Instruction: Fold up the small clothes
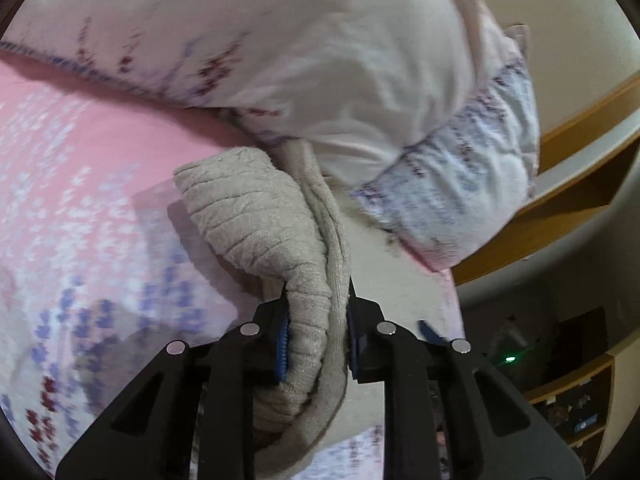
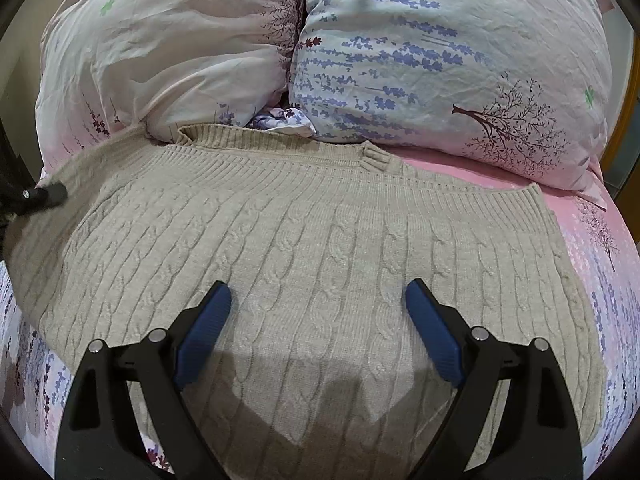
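A beige cable-knit sweater (image 2: 312, 248) lies spread on the pink floral bed, its ribbed hem toward the pillows. My right gripper (image 2: 318, 300) is open and empty, hovering just over the sweater's middle. My left gripper (image 1: 316, 320) is shut on a bunched part of the sweater (image 1: 256, 216), lifted off the bed. In the right wrist view the left gripper (image 2: 44, 196) shows at the sweater's left edge.
Two large floral pillows (image 2: 440, 52) lie close behind the sweater, one also in the left wrist view (image 1: 320, 60). The pink floral sheet (image 1: 72, 200) covers the bed. A wooden bed frame (image 1: 580, 184) and dark shelves (image 1: 568, 400) are at the right.
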`<act>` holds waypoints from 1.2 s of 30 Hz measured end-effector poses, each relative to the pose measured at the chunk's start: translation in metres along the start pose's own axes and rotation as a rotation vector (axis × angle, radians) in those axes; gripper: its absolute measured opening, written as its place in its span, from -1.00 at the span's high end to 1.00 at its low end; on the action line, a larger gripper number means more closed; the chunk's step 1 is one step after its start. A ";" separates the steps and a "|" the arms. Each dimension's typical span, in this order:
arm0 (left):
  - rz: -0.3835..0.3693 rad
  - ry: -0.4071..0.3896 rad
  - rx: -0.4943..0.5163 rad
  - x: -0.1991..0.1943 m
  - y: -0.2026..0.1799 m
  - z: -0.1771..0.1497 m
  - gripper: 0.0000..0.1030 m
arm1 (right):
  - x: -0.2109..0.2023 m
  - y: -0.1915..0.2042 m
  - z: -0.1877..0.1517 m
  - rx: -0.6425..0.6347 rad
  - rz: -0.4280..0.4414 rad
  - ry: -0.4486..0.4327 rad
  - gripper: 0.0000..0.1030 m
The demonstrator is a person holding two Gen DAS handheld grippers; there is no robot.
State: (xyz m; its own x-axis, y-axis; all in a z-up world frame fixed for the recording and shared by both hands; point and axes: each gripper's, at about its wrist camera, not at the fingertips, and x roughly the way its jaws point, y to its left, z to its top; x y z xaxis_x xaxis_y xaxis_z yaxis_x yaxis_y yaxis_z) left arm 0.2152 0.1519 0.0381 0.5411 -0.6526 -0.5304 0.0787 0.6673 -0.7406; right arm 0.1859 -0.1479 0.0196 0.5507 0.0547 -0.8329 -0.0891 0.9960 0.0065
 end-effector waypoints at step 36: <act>-0.369 0.288 0.135 0.176 -0.179 -0.063 -0.54 | -0.055 -0.156 -0.045 0.293 0.637 -0.048 -0.71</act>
State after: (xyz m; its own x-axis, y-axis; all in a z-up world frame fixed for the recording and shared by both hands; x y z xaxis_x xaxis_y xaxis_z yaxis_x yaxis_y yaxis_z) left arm 0.2438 -0.1054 0.0515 0.2042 -0.9146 -0.3489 0.3397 0.4004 -0.8510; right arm 0.1324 -0.3091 0.0394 0.5019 0.6304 -0.5922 -0.1832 0.7466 0.6395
